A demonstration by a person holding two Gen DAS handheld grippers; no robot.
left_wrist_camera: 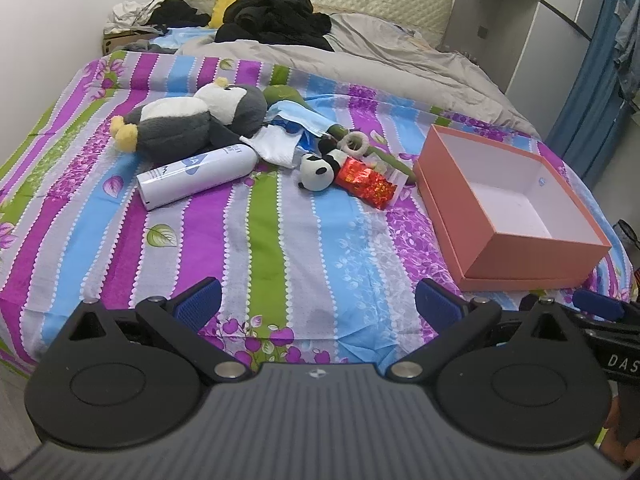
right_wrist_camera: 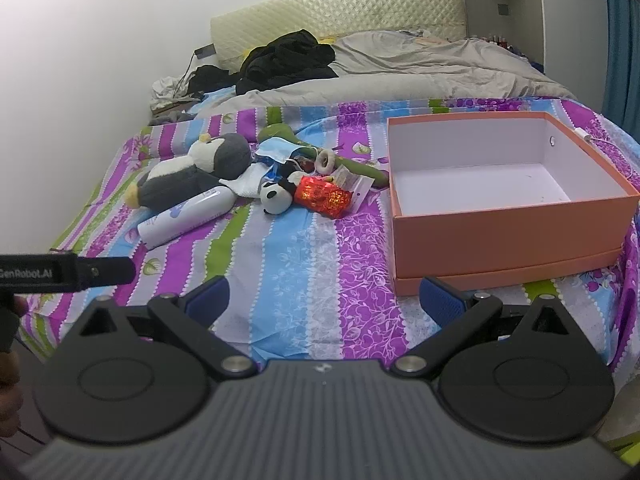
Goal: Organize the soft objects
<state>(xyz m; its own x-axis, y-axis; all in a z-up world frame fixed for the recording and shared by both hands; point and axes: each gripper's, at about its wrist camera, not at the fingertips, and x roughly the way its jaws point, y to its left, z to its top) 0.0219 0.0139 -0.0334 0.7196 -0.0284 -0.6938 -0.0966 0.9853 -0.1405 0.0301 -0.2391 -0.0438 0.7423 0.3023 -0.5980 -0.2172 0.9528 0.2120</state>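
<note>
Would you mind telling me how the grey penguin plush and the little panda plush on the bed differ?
The penguin plush is far larger than the panda plush. The penguin is grey with a white belly and yellow feet; the panda is black and white. The penguin lies beside the white bottle, the panda against the red packet. Both are soft toys lying outside the orange box.

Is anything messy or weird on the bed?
Yes. The penguin plush lies tipped on its side in a jumbled pile with a white bottle, a blue face mask, a small panda and a red packet, all outside the orange box, which holds nothing.
</note>
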